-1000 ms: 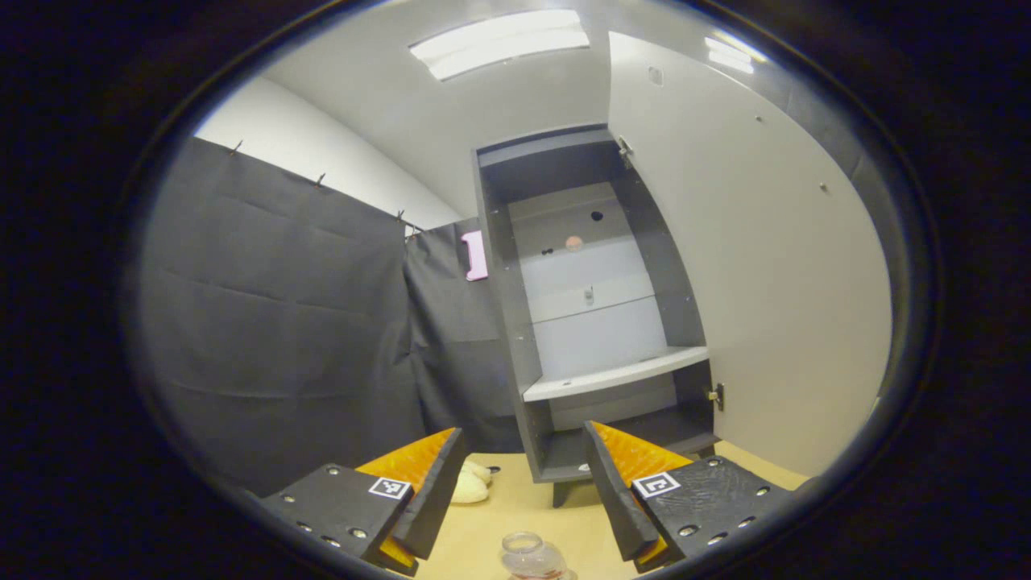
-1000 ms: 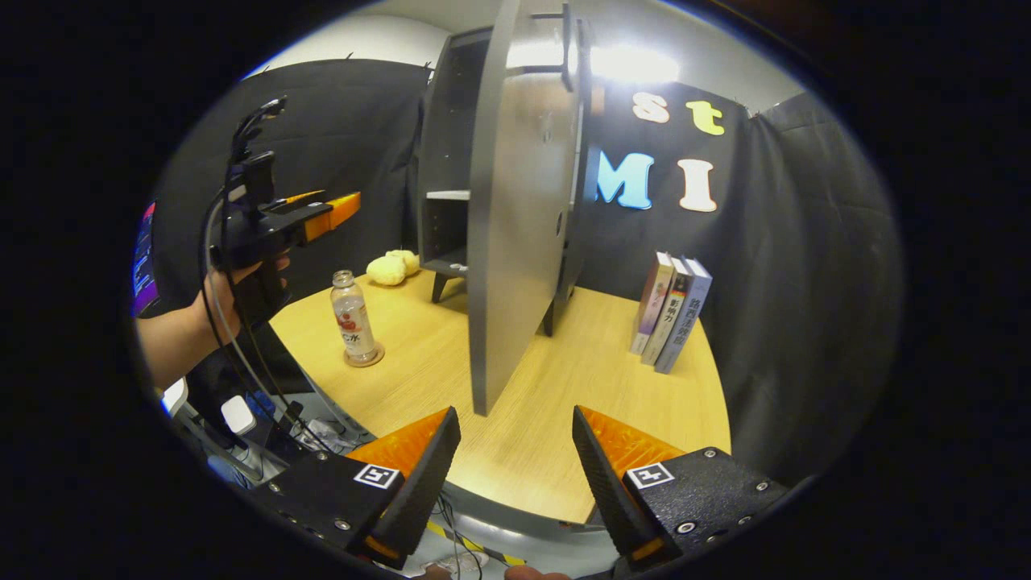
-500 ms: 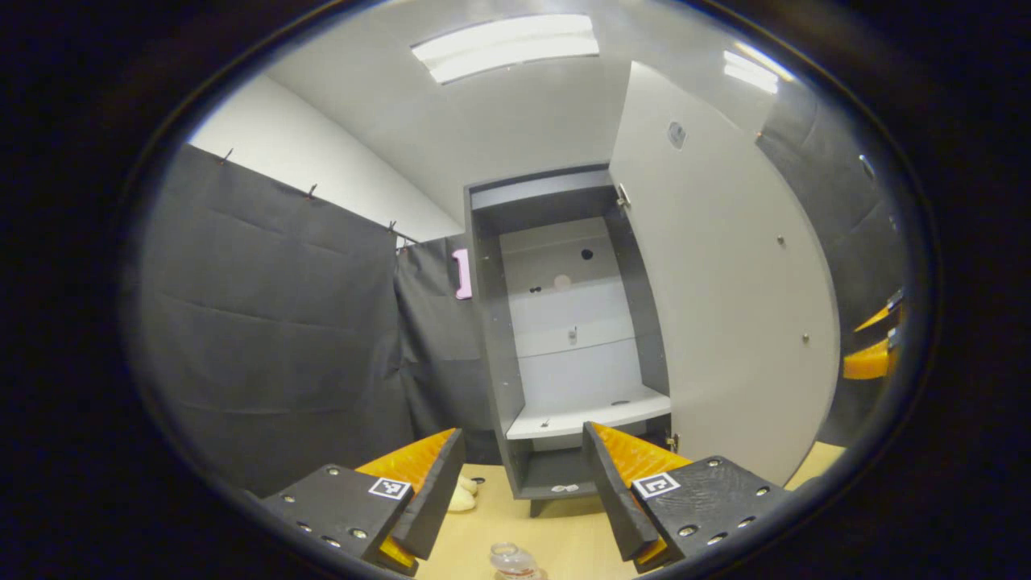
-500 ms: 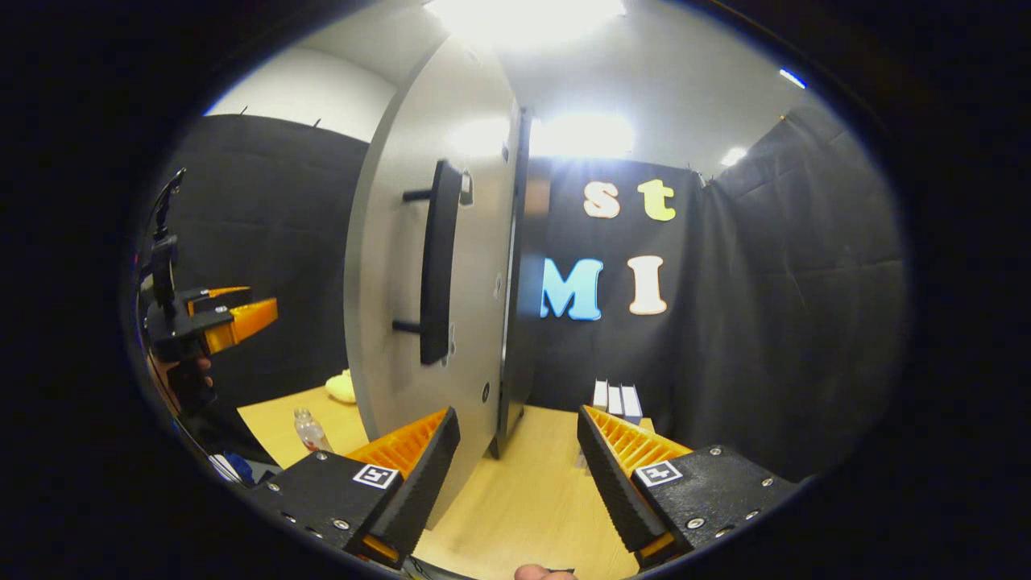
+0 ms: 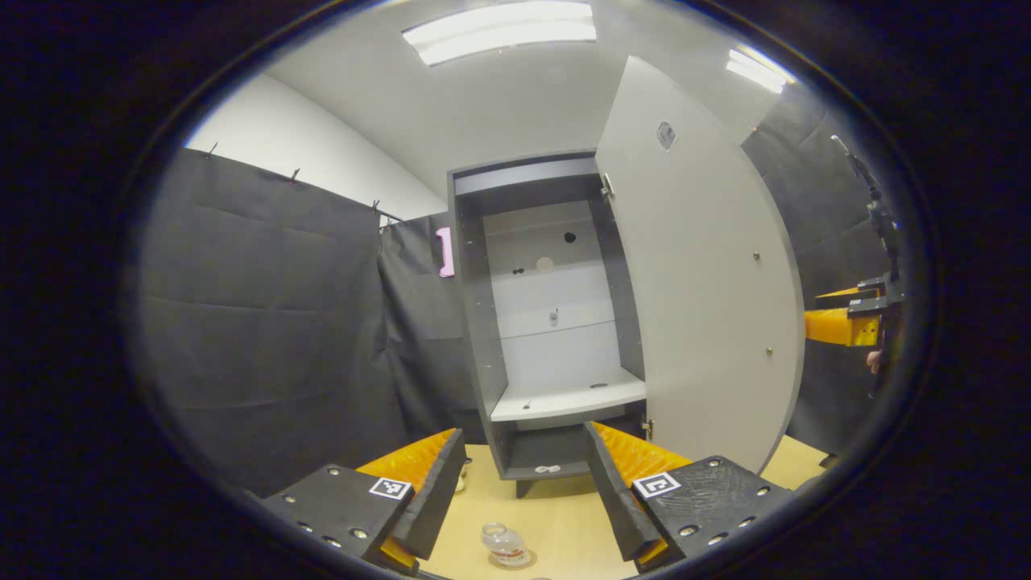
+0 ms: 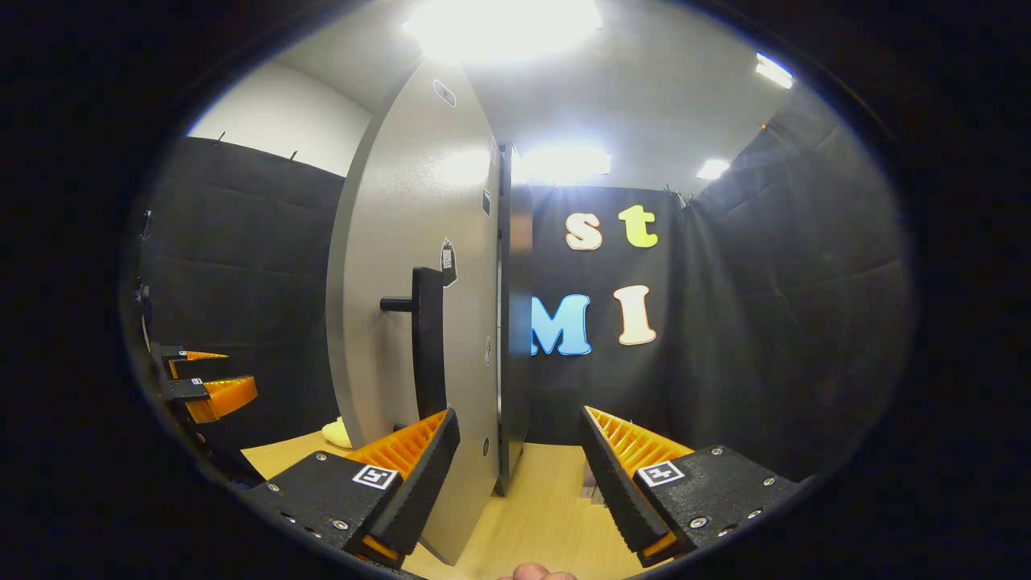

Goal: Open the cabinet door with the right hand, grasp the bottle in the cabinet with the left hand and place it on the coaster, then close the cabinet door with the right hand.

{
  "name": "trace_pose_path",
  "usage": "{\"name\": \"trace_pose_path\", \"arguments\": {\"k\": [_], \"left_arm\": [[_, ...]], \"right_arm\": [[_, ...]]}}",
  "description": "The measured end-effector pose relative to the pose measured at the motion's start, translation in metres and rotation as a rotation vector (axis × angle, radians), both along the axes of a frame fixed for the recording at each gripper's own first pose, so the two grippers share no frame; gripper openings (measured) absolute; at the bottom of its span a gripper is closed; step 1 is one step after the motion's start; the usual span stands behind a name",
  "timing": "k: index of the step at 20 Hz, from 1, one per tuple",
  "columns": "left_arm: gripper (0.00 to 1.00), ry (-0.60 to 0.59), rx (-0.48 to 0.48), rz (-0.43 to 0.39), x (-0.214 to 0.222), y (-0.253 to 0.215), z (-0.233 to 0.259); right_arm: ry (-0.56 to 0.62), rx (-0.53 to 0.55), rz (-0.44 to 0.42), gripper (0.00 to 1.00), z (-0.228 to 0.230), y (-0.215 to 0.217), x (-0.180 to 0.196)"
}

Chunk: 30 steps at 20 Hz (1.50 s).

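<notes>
In the left gripper view, the left hand-held gripper (image 5: 523,491) hangs released above the clear plastic bottle (image 5: 505,544) on its round coaster (image 5: 515,561) on the light wooden surface (image 5: 556,524), facing the dark grey cabinet (image 5: 483,338) with its pale grey door (image 5: 701,298) open. In the right gripper view, the right hand-held gripper (image 6: 515,483) is released beside the door's black bar handle (image 6: 427,346).

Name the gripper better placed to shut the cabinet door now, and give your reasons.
Right. The right gripper, jaws open, faces the outer side of the open cabinet door, close to its handle. The left gripper hangs empty over the bottle on the coaster, facing the cabinet's inside.
</notes>
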<state>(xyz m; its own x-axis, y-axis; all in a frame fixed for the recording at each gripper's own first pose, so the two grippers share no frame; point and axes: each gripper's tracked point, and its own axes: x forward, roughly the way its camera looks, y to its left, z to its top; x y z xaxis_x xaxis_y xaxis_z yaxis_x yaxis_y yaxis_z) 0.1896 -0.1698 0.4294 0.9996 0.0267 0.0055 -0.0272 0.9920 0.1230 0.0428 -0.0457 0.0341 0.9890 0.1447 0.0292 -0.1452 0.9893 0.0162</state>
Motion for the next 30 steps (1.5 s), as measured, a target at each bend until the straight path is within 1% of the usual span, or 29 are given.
{"name": "trace_pose_path", "arguments": {"k": [2,3,5,6,7,8,9,10,11,16,21,22,23,26,27,28,30], "left_arm": [[0.84,0.003,0.005,-0.026,0.011,0.004,-0.003],[0.90,0.012,0.004,-0.028,0.018,0.011,-0.005],[0.90,0.021,-0.030,-0.033,0.030,0.024,-0.006],[0.84,0.024,-0.047,-0.031,0.036,0.035,-0.008],[0.84,0.026,-0.057,-0.034,0.043,0.042,-0.009],[0.90,0.032,-0.064,-0.040,0.050,0.048,-0.011],[0.90,0.034,-0.070,-0.052,0.057,0.054,-0.011],[0.90,0.032,-0.073,-0.062,0.064,0.058,-0.010],[0.84,0.031,-0.072,-0.070,0.072,0.065,-0.009],[0.84,0.039,-0.084,-0.117,0.103,0.096,-0.020],[0.84,0.043,-0.101,-0.161,0.137,0.128,-0.036],[0.78,0.039,-0.104,-0.170,0.140,0.131,-0.037],[0.84,0.038,-0.103,-0.177,0.144,0.137,-0.039],[0.84,0.045,-0.122,-0.197,0.148,0.147,-0.043],[0.79,0.045,-0.129,-0.200,0.148,0.151,-0.042],[0.84,0.044,-0.131,-0.202,0.146,0.153,-0.041],[0.84,0.043,-0.130,-0.200,0.143,0.157,-0.039]], "right_arm": [[0.016,0.013,-0.001,0.92,0.000,0.006,-0.001],[0.023,0.017,-0.002,0.90,0.001,0.011,-0.001],[0.032,0.005,0.005,0.90,0.002,0.026,-0.004],[0.032,-0.006,0.012,0.90,0.003,0.036,-0.005],[0.033,-0.012,0.020,0.90,0.003,0.046,-0.004],[0.035,-0.011,0.029,0.90,0.003,0.058,-0.004],[0.040,-0.005,0.038,0.90,0.001,0.067,-0.002],[0.044,0.000,0.045,0.87,0.000,0.079,-0.001],[0.046,0.003,0.051,0.90,0.000,0.091,0.001],[0.058,0.005,0.054,0.90,0.002,0.138,0.008],[0.055,0.036,0.050,0.91,0.001,0.189,0.027],[0.052,0.038,0.049,0.91,0.003,0.198,0.032],[0.049,0.038,0.052,0.91,0.002,0.212,0.038],[0.077,0.071,0.093,0.91,-0.007,0.245,0.055],[0.084,0.074,0.108,0.91,-0.009,0.255,0.061],[0.087,0.070,0.121,0.91,-0.010,0.263,0.066],[0.084,0.052,0.134,0.91,-0.012,0.272,0.077]]}}
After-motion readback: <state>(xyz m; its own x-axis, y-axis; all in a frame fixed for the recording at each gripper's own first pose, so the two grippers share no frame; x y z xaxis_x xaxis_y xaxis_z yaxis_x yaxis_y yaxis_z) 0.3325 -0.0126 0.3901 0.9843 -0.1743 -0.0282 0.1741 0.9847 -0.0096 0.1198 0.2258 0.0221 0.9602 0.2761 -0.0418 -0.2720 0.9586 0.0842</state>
